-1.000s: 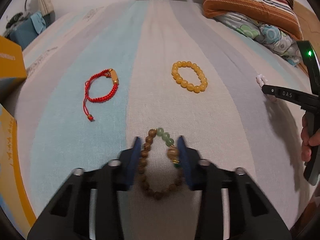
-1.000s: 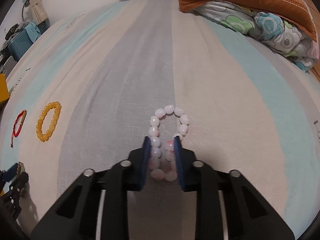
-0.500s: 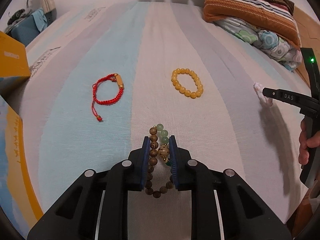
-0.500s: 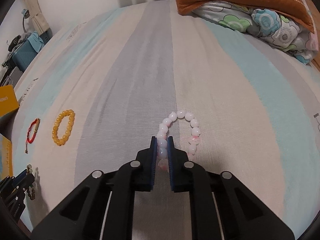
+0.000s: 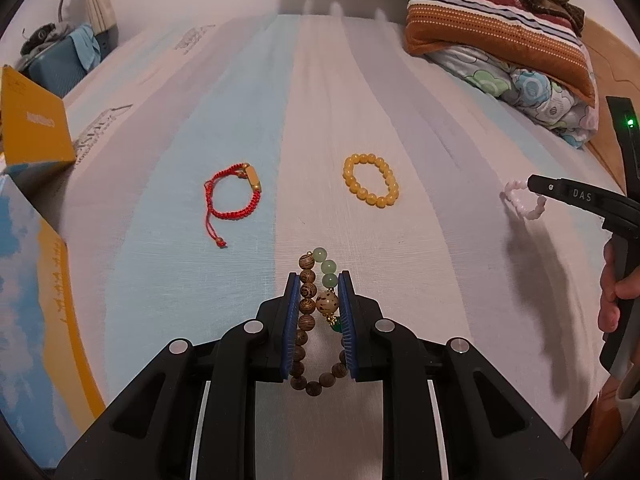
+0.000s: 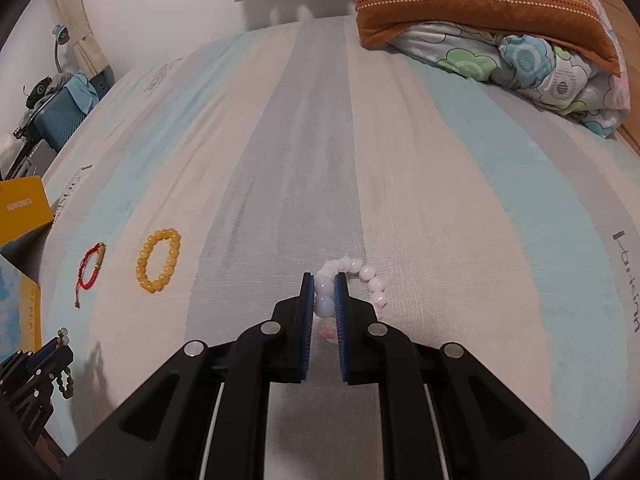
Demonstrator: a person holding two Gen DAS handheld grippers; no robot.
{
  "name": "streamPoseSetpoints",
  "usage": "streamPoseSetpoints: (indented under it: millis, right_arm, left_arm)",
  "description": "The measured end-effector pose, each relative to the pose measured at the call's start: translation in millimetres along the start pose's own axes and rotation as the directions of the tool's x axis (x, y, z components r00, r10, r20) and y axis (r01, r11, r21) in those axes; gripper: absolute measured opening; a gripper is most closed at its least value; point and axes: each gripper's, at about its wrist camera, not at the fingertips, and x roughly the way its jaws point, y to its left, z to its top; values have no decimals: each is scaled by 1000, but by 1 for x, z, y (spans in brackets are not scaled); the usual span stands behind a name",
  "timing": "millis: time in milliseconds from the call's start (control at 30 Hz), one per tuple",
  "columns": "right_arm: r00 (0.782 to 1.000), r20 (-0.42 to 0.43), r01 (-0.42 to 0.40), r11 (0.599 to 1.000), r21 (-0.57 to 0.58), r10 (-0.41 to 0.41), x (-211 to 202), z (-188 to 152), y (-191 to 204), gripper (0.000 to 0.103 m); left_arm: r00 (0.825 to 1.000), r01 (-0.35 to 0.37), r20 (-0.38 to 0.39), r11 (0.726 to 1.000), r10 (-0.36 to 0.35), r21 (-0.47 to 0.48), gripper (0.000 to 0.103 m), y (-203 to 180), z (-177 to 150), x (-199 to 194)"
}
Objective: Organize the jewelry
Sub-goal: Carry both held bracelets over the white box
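- Our left gripper (image 5: 319, 286) is clamped on a wooden bead bracelet (image 5: 306, 308): both sides of the loop are squeezed together between the blue pads (image 5: 291, 320).
- This bracelet mixes brown wooden beads with a few pale green ones at its far end, one speckled cream bead and a dark green bead; the rest of the loop hangs behind the pads, above the striped bedsheet (image 5: 240, 92).
- Our right gripper (image 6: 323, 294) is closed on a pink bead bracelet (image 6: 370, 280). Two pale beads sit pinched between its pads, and the rest of the loop curves out to the right of the fingers.
- In the left wrist view we see the right gripper from the side at the right edge, with the pink bracelet dangling from its tip and casting a shadow on the sheet below, and a hand (image 5: 614, 300) wrapped round its handle.
- A red cord bracelet (image 5: 234, 196) with a gold tube charm lies flat on a light blue stripe, its tail end trailing towards us.
- A yellow bead bracelet (image 5: 371, 185) lies flat on a pale stripe, to the right of the red one and well apart from it.
- Neither of those two is touched by a gripper.
- A yellow box (image 5: 34, 128) stands at the left edge of the bed.
- A striped pillow (image 5: 492, 20) rests on a floral quilt (image 5: 536, 92) at the far right corner.
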Motion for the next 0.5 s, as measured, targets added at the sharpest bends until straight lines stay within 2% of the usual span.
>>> streamPoseSetpoints:
  millis: [500]
  right_arm:
    - [999,35,-11,1000,-4,11,-40,4,13,10]
  left_arm:
    - [1000,-21,6,1000,21,4,18,5,0,-33]
